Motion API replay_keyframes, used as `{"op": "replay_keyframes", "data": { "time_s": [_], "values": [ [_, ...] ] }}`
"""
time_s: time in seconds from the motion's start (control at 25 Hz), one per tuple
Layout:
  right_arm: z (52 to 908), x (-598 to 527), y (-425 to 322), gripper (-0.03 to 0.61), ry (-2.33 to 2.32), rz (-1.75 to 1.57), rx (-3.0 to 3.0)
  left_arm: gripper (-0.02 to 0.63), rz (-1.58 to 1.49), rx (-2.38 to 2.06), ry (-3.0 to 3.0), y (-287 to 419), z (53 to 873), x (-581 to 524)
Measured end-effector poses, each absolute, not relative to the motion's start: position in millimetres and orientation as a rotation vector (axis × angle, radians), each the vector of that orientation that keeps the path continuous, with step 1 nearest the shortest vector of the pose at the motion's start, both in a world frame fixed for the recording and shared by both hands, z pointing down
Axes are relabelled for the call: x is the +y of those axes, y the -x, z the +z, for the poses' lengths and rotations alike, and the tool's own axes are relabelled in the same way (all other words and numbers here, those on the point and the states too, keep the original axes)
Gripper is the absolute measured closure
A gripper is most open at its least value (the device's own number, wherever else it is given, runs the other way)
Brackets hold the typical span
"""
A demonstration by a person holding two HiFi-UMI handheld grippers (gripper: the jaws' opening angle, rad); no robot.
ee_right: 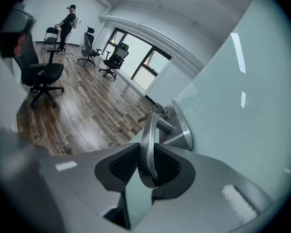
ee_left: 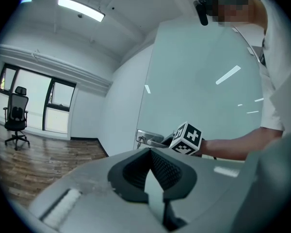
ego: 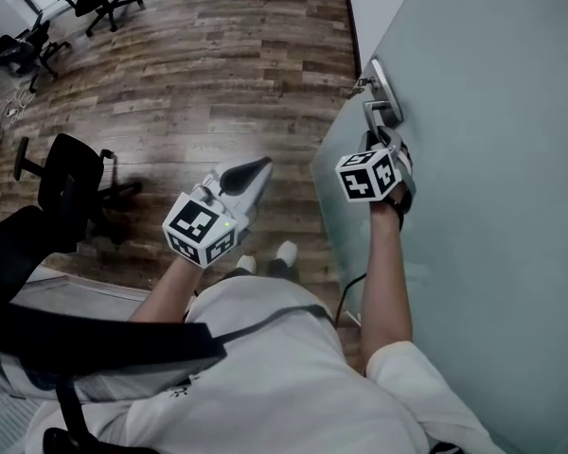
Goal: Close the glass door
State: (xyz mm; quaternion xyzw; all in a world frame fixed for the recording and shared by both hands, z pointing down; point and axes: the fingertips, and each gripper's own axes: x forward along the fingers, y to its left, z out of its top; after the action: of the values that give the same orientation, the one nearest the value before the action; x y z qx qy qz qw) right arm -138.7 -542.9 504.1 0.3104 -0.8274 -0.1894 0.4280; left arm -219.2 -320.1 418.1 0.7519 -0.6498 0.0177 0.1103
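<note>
Okay, right tongs are pinching the handle of the door, with the arm reaching straight out to it. In the right gripper view the mesh pads are sitting on either side of the metal handle, which is running upright between them, its rounded end down in the gap. Door is standing at the right of the head view, a frosted pale-green pane with the handle near its free edge and that edge over the wood floor; cannot tell how far it is from shut. Left tongs are hanging free in front of the person's body, well apart from the door, pressed together with nothing between them. In the left gripper view they are pointing toward the door, with the right tongs and handle showing beyond. Black chair is standing on the floor at the left. Person's shoes are showing just below the left tongs.
</note>
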Motion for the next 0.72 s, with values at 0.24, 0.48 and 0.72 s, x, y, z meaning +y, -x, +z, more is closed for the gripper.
{"op": "replay_keyframes", "data": {
  "time_s": [0.24,0.48,0.72],
  "values": [
    [496.4,-513.3,157.1,0.488,-0.729,-0.495,-2.073,0.612,0.035,-1.901,-2.212,240.3,411.7,-278.2],
    [496.2,-484.6,166.9,0.486,-0.696,-0.525,-2.080,0.612,0.019,-1.885,-2.243,252.4,404.9,-251.2],
    [492.0,-458.3,178.4,0.486,-0.660,-0.551,-2.107,0.612,-0.012,-1.877,-2.245,260.9,407.1,-227.8]
  ]
}}
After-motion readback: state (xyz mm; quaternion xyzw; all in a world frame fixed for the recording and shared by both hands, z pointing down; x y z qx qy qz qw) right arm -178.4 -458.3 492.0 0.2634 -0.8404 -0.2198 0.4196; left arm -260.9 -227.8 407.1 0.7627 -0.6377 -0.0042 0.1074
